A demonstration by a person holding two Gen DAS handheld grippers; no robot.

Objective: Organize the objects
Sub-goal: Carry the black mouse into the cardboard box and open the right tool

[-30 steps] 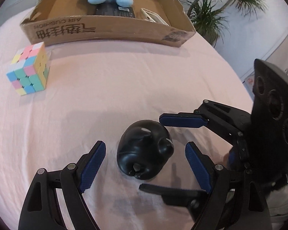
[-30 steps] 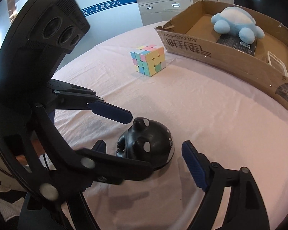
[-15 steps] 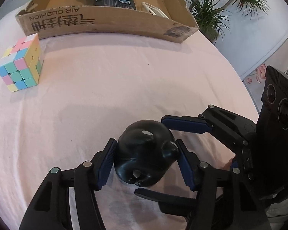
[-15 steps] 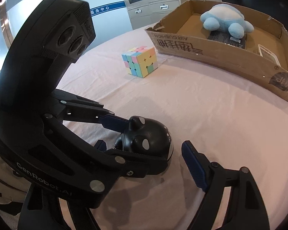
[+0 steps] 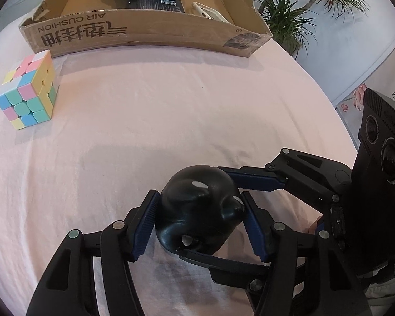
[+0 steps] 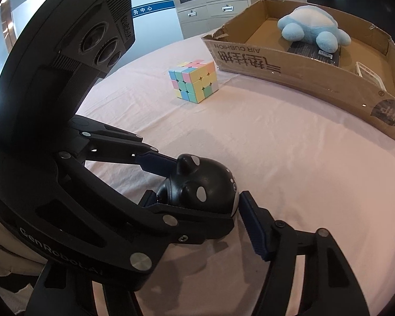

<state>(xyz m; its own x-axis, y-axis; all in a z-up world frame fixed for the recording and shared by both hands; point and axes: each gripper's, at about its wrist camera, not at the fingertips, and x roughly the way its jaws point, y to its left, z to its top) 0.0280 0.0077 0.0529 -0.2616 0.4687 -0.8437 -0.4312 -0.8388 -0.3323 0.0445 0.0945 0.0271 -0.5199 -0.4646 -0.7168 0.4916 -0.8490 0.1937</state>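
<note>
1. Your left gripper [image 5: 200,226] clamps the glossy black bear-shaped toy [image 5: 200,213] on the pink tablecloth [image 5: 171,105].
2. Your right gripper [image 6: 197,205] is closing around it (far pad touching).
3. Pastel puzzle cube [image 6: 193,81] sits near the cardboard box [image 6: 289,79].

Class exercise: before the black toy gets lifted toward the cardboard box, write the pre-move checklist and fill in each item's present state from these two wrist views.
1. Left gripper pads pressing both sides of the black toy: ok.
2. Right gripper jaws settled on the toy: not ok, they are closing; far pad contact cannot tell.
3. Toy clear of the pink tablecloth: cannot tell.
4. Free floor space in the cardboard box beside the blue plush turtle: ok.
5. Pastel cube off the direct line to the box: ok.
</note>
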